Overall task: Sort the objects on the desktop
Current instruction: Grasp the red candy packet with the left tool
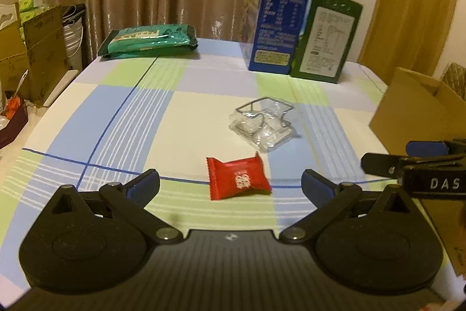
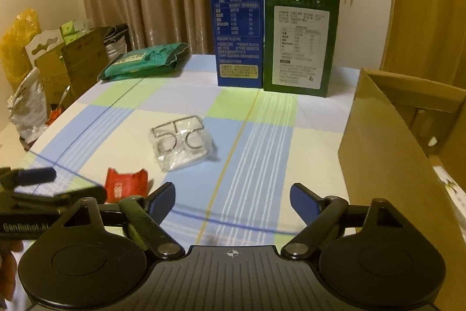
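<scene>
A red candy packet [image 1: 238, 179] lies on the checked tablecloth, just ahead of my left gripper [image 1: 230, 184], which is open and empty with the packet between its fingertips. The packet also shows in the right wrist view [image 2: 125, 185], at the lower left. A clear plastic bag with metal wire clips [image 1: 262, 123] lies beyond it, mid-table [image 2: 182, 142]. My right gripper [image 2: 233, 201] is open and empty over the cloth, right of the packet. A brown cardboard box [image 2: 387, 153] stands at the right.
A tall blue carton [image 2: 236, 16] and a green carton [image 2: 300, 40] stand at the back. A teal flat package [image 1: 150, 40] lies at the back left. Boxes and bags [image 2: 38, 72] crowd the floor left of the table edge.
</scene>
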